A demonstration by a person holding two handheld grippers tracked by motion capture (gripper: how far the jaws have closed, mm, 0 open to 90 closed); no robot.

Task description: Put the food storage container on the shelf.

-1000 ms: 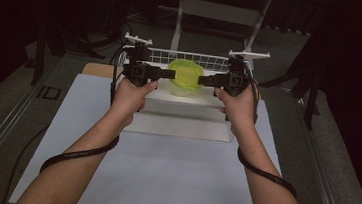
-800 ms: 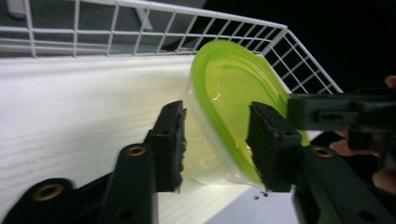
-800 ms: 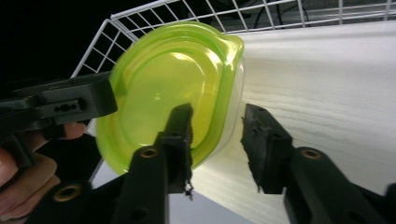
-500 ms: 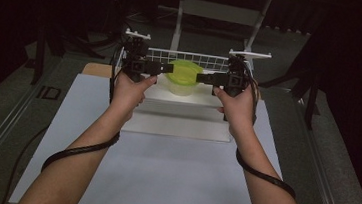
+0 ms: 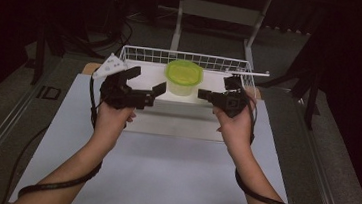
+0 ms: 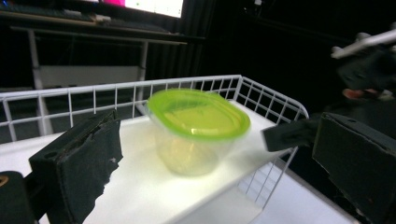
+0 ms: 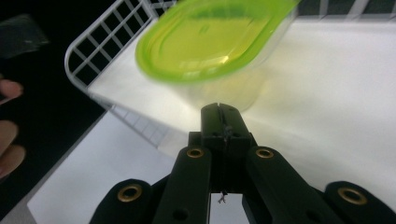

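Standing upright on the white floor of the wire basket, the clear tub with its lime-green lid sits in the far middle of the high view, at about 12 o'clock from the person's 2 hands. The lid is pressed flat on the tub's rim, and nothing touches the container.

The left gripper hangs at about 9 o'clock of the tub, near it but clear of it. Its jaws have just been opening and now gape wide, with nothing between them; 1 finger points toward the tub and the other angles toward the basket's near left corner. In the left gripper view the 2 black pads stand far apart at the picture's left and right edges, with the tub and lid framed in the gap, farther off and untouched.

The right gripper sits at about 3 o'clock of the tub, just beside it, tip aimed at the tub's wall. Its jaws have just been closing and are pressed together on nothing. The right gripper view shows the 2 fingertips meeting in 1 seam, with the tub just beyond the tip at 12 o'clock and its lid blurred above; whether the tip touches the wall I cannot tell.

Both forearms rise from 6 o'clock over the pale table mat, a black cable trailing from each gripper.
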